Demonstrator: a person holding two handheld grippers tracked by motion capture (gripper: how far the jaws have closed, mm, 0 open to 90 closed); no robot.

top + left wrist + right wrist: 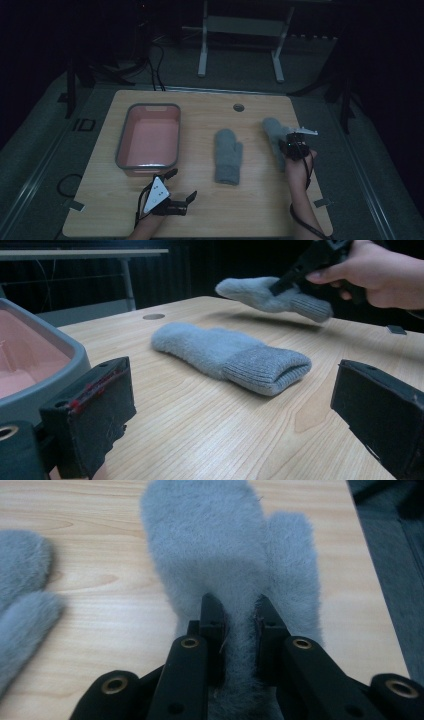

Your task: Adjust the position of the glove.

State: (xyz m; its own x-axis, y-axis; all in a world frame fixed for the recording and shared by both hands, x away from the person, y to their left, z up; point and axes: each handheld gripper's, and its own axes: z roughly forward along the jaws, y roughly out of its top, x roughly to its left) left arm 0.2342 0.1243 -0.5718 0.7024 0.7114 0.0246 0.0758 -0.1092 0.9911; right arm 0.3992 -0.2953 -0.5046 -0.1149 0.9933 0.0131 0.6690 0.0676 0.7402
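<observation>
The right gripper [296, 141] is pinching the right mitten [274, 131] near its cuff, its jaws pressed into the fleece from both sides, as the right gripper view is showing. In the left gripper view this mitten is hanging just clear of the table [260, 200] at its far right, so the lift is probably underway. The second mitten [228, 156] is lying flat in the middle of the table, untouched, cuff toward the near edge. The left gripper [181, 186] is resting near the front edge, jaws spread wide and holding nothing, pointing toward the middle mitten. The bin [148, 136] at the far left is sitting empty. Judging by the layout, both mittens are likely heading for the bin, so nothing is delivered yet: one mitten is being gripped, the other is waiting.
</observation>
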